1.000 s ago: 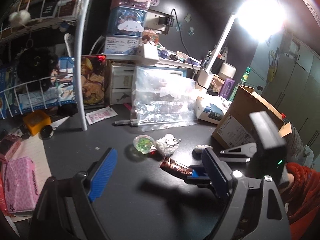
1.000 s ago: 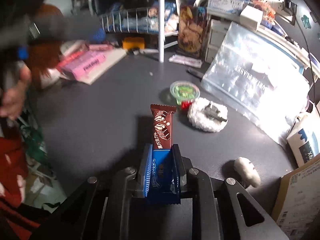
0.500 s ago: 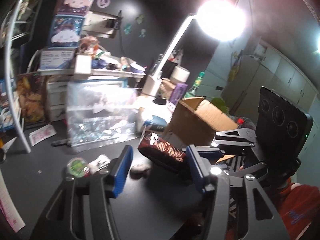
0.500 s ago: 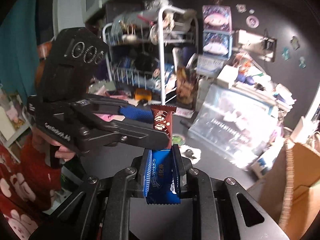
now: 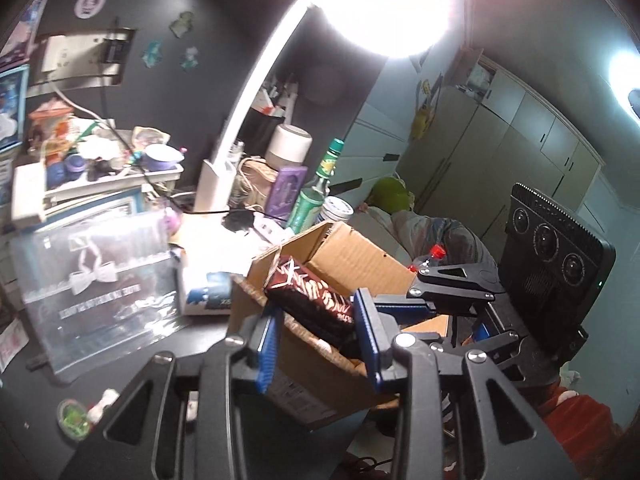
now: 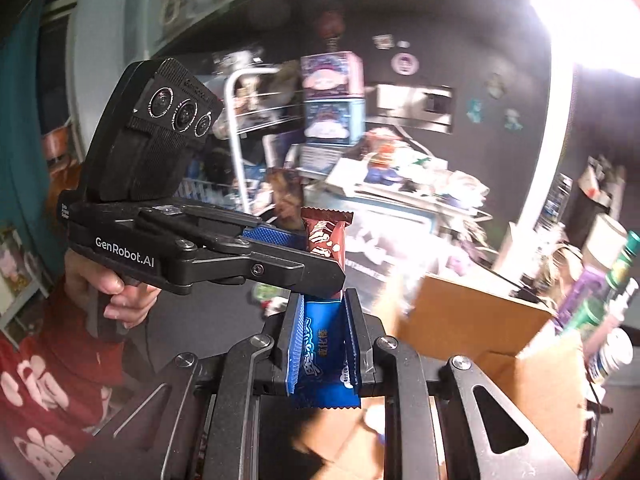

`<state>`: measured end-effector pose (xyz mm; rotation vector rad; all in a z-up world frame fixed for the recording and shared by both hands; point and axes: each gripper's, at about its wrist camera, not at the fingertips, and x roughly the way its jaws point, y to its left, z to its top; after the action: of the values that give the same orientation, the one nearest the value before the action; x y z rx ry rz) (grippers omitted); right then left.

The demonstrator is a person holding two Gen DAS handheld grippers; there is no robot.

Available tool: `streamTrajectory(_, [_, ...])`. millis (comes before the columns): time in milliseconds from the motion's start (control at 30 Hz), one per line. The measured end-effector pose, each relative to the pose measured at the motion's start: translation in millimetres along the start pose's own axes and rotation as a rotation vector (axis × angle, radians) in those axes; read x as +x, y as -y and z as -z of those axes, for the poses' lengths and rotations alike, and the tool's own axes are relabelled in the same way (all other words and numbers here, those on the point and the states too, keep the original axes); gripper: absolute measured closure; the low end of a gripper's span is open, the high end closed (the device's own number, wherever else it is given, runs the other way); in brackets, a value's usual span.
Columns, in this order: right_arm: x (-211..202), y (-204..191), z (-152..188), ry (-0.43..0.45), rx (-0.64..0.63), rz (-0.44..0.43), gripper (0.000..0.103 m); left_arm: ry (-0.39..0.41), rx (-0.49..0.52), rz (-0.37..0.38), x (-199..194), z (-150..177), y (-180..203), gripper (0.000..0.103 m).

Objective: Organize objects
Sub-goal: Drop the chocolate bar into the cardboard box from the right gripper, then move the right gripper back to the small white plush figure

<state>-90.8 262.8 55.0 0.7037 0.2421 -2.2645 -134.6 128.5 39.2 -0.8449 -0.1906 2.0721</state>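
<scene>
Right tongs (image 6: 322,340), lower centre of right view: we see jaws closed on blue end of snack bar (image 6: 322,344). Brown end of bar sticks up at frame centre. Left tongs (image 5: 318,328), lower centre of left view: jaws narrowed around brown end, contact we cannot tell. We judge bar light, wrapper slippery and crinkly, inside brittle; better grip flat sides at middle, gently. Behind, cardboard box (image 5: 352,248), open, mid frame. Further left, clear plastic bag (image 5: 96,272) on table (image 5: 24,396).
</scene>
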Motion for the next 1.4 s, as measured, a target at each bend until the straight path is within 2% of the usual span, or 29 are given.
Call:
streamTrajectory(233, [-12,41,11,-0.035,0.066,0.036,0.089,-0.083,-0.007,0.020,45,-16,10,0.070])
streamTrajectory(333, [-10,50,17,-0.055,0.078,0.049,0.089,-0.107,0.006,-0.006,57,-17,13,0.069])
streamTrajectory(367, [-8,52,19,-0.065,0.076,0.058,0.089,-0.111,0.012,-0.023,60,-17,14,0.065])
streamTrajectory(433, [-5,56,22,-0.082,0.082,0.075,0.087,-0.109,0.020,-0.055,62,-17,15,0.034])
streamTrajectory(467, [-3,57,23,-0.092,0.083,0.085,0.085,-0.100,0.022,-0.059,61,-18,15,0.029])
streamTrajectory(533, [-2,60,24,-0.098,0.085,0.101,0.074,-0.090,0.031,-0.058,57,-20,16,0.026])
streamTrajectory(800, [-4,61,22,-0.088,0.091,0.108,0.074,-0.049,0.046,-0.120,31,-18,12,0.025])
streamTrajectory(967, [-5,38,15,-0.054,0.067,0.067,0.074,0.013,0.037,-0.198,-6,-9,1,0.025])
streamTrajectory(1067, [-1,11,9,-0.032,0.029,0.017,0.074,0.090,0.020,-0.307,-36,4,-10,0.020])
streamTrajectory(1133, [5,-8,6,-0.027,0.005,-0.026,0.074,0.121,0.005,-0.351,-54,17,-20,0.019])
streamTrajectory(1267, [29,-51,7,-0.049,-0.043,-0.117,0.074,0.156,-0.011,-0.441,-77,49,-42,0.019])
streamTrajectory(1400, [62,-83,20,-0.104,-0.048,-0.177,0.074,0.155,-0.038,-0.482,-87,84,-65,0.019])
